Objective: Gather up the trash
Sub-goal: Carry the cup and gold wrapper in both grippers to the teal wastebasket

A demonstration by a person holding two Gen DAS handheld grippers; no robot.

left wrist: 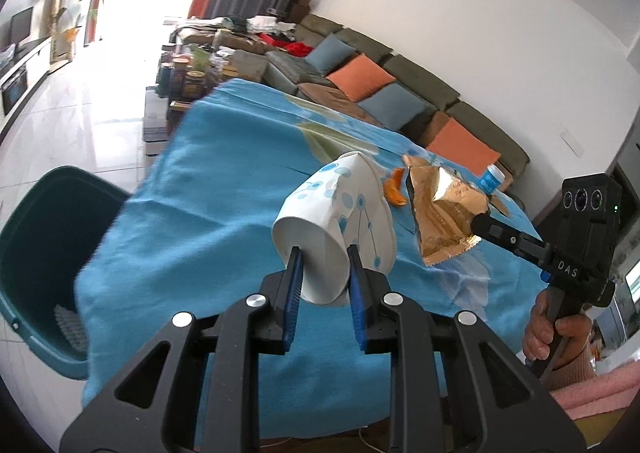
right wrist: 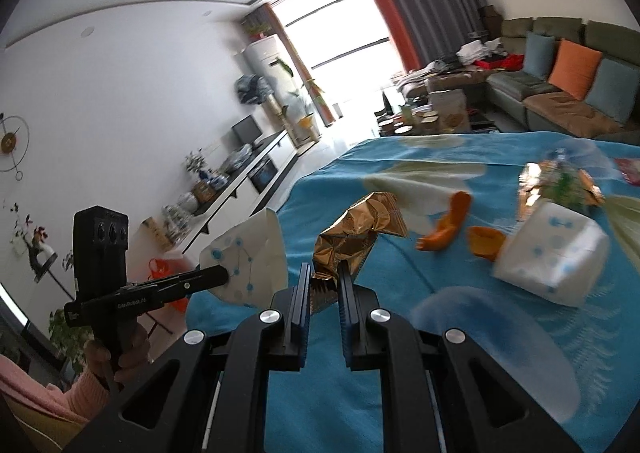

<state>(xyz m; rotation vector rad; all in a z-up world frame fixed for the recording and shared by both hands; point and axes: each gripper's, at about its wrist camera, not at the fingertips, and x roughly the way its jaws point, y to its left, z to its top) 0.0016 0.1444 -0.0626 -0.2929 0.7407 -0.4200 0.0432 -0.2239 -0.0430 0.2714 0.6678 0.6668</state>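
Note:
My left gripper (left wrist: pixel 323 257) is shut on a crushed white paper cup with blue dots (left wrist: pixel 340 209) and holds it above the blue tablecloth (left wrist: pixel 200 189). The cup also shows in the right wrist view (right wrist: pixel 250 257). My right gripper (right wrist: pixel 325 273) is shut on a crumpled gold snack wrapper (right wrist: pixel 360 229), lifted off the cloth; the wrapper also shows in the left wrist view (left wrist: pixel 440 213). Orange peel pieces (right wrist: pixel 448 225) lie on the cloth beyond it. A second crushed white cup (right wrist: pixel 552 257) and another shiny wrapper (right wrist: pixel 560 181) lie at the right.
A dark green bin (left wrist: pixel 36 245) stands on the floor left of the table, below its edge. A small blue-capped bottle (left wrist: pixel 491 177) sits at the table's far side. A sofa with orange and blue cushions (left wrist: pixel 360 77) lies behind. A cluttered coffee table (right wrist: pixel 432 113) stands beyond.

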